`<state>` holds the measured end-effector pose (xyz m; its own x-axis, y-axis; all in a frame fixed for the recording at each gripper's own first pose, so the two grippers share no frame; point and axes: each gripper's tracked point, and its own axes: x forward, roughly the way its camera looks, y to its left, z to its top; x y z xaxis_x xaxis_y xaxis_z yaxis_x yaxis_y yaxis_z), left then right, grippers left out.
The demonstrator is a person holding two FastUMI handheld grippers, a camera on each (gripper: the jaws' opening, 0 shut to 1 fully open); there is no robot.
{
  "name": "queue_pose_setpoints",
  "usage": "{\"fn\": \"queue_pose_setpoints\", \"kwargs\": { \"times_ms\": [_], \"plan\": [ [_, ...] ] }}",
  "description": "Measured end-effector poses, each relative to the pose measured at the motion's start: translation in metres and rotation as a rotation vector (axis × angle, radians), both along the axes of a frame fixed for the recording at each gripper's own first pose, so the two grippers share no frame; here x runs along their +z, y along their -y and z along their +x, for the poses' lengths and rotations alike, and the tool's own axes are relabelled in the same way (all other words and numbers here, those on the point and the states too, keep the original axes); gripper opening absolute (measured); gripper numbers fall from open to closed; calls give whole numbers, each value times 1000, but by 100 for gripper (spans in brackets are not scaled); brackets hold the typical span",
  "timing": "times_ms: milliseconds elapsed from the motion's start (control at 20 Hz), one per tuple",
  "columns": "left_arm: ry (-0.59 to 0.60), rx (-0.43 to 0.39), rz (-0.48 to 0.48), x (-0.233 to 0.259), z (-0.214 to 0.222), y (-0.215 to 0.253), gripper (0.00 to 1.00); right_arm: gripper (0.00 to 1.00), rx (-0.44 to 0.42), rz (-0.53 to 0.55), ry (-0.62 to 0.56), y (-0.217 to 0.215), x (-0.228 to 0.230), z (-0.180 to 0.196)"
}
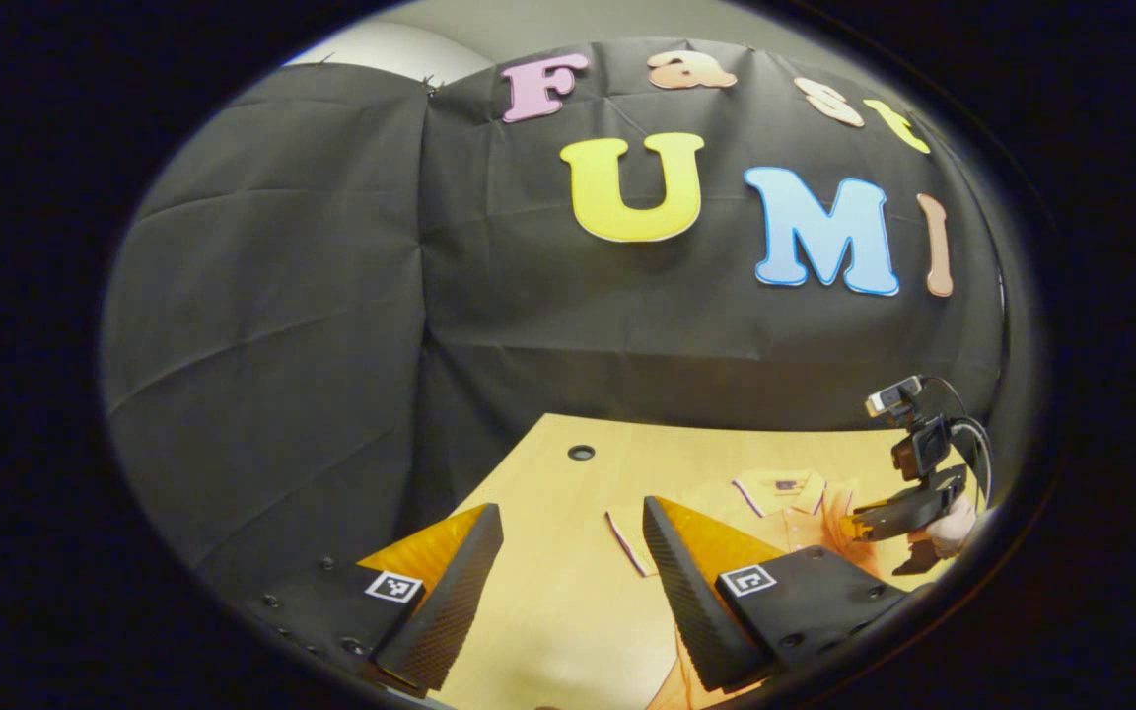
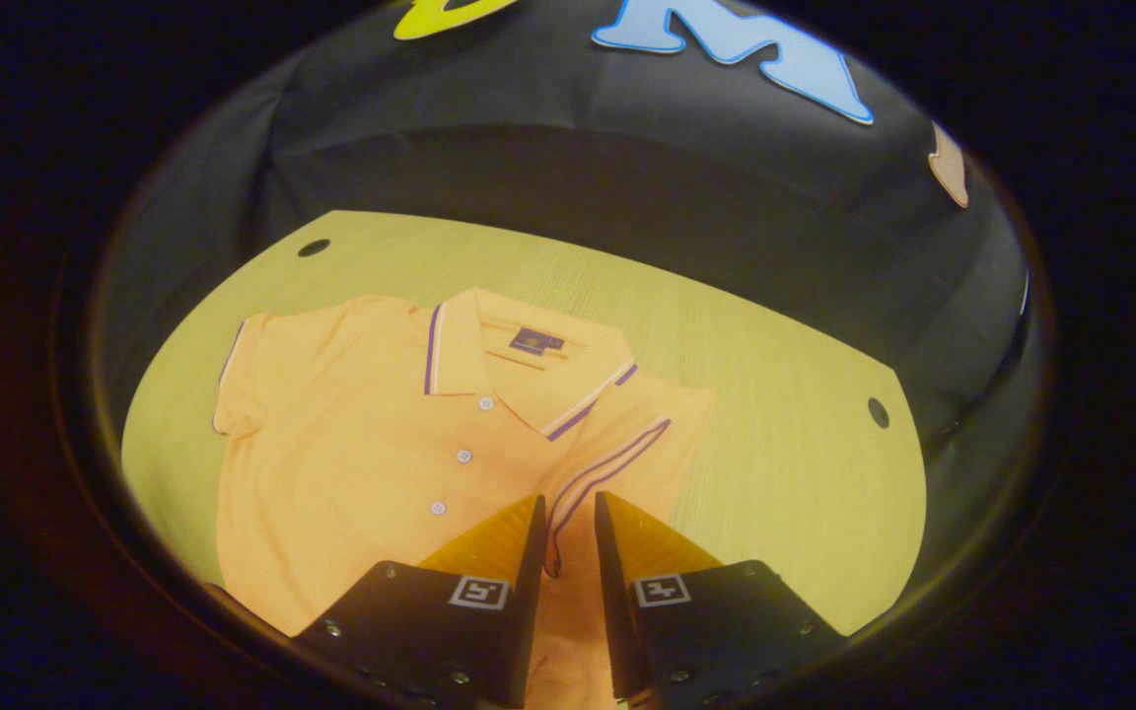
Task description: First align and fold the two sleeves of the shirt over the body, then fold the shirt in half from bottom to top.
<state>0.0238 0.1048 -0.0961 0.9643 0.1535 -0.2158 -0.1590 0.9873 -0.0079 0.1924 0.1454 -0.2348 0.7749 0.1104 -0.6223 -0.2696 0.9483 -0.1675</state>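
Observation:
An orange polo shirt (image 2: 351, 444) lies face up on the wooden table (image 2: 785, 444), collar (image 2: 519, 365) toward the back wall. One sleeve (image 2: 627, 434) is folded in over the body, and its striped cuff runs between the fingers of my right gripper (image 2: 568, 501), which stand a narrow gap apart just above the cloth. The other sleeve (image 2: 243, 375) lies spread out flat. My left gripper (image 1: 570, 505) is wide open above bare table (image 1: 548, 592), left of the shirt (image 1: 815, 528) and near that spread sleeve (image 1: 627, 540). The right gripper (image 1: 888, 542) hovers over the shirt, held by a hand (image 1: 953, 532).
The table has round cable holes at its back corners (image 2: 314, 247) (image 2: 879, 412) (image 1: 581, 453). Black cloth walls close the booth at the back and on the left. Bare tabletop stretches right of the shirt in the right gripper view.

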Motion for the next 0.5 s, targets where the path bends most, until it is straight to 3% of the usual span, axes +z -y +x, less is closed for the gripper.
{"fn": "queue_pose_setpoints", "kwargs": {
  "times_ms": [450,500],
  "plan": [
    [-106,-130,-18,-79,82,32,94,30,-109,165,56,19,42,-37],
    [-127,-142,-23,-93,93,36,96,34,-120,180,63,23,48,-43]
  ]
}}
